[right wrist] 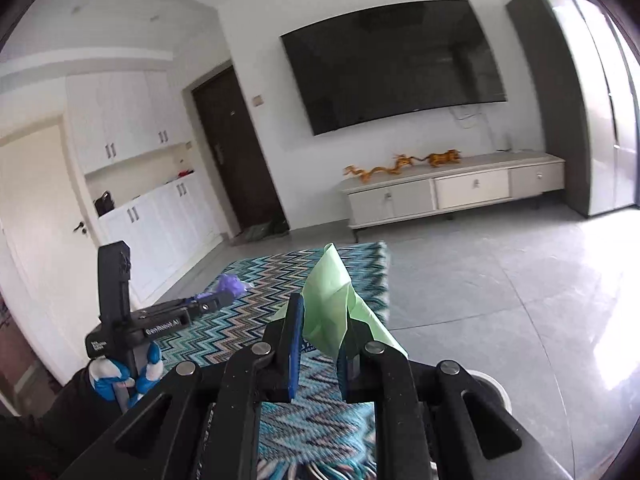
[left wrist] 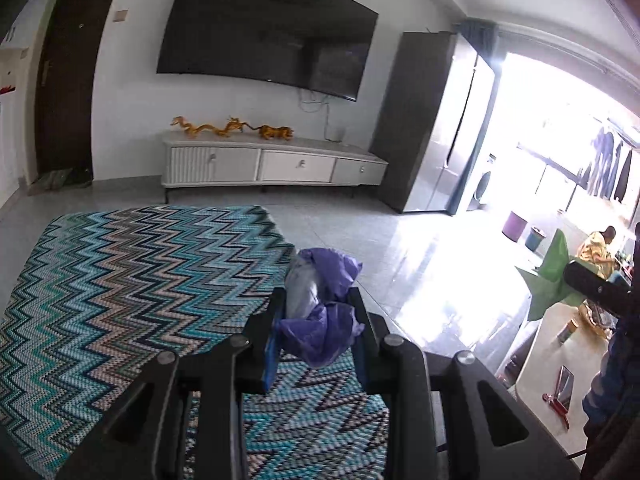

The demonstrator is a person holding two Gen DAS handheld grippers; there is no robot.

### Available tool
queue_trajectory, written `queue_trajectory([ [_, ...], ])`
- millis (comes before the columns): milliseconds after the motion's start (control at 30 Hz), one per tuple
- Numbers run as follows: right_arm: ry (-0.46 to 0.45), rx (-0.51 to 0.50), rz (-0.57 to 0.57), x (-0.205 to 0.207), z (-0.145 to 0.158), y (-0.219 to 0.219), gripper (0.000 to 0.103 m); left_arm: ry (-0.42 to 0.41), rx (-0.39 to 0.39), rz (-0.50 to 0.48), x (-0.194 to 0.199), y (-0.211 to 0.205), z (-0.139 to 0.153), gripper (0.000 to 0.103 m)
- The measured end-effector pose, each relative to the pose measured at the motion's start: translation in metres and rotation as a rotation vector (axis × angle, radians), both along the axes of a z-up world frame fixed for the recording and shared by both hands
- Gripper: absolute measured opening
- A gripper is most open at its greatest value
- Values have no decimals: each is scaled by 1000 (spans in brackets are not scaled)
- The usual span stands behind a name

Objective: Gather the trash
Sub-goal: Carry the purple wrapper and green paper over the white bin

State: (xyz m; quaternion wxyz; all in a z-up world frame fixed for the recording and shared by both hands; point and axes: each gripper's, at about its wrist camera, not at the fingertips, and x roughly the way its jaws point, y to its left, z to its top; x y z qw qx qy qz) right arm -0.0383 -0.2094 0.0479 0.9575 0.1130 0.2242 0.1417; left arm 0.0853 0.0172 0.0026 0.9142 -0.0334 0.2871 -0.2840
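Left claw (left wrist: 316,320) clenched on a crumpled purple bag (left wrist: 320,312), held in the air over the zigzag rug (left wrist: 120,300). Right claw (right wrist: 320,340) clenched on a folded green bag (right wrist: 332,308), held above the rug's edge, grey tile floor (right wrist: 500,300) beside it.

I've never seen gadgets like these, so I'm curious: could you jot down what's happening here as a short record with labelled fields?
Setting: living room with a blue zigzag-patterned rug, wall-mounted black television and white low cabinet
Left gripper: shut on a crumpled purple plastic bag
Right gripper: shut on a pale green plastic bag
Height: both bags lifted above the rug
Bin: a small blue bin and a purple one on the far floor
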Motion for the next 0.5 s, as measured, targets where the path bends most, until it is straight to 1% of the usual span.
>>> queue_trajectory([
  [100, 6, 22, -41, -8, -8, -21, 13, 1, 20, -29, -4, -22, 1, 28],
  [200, 21, 50, -74, -8, -19, -41, 13, 19, 49, -60, 1, -47, -4, 28],
  [333, 69, 94, -116, 4, -48, -67, 13, 70, 108, -103, 14, -87, -22, 28],
  [500, 174, 158, -147, 34, -93, -100, 14, 143, 173, -165, 34, -136, -54, 28],
])
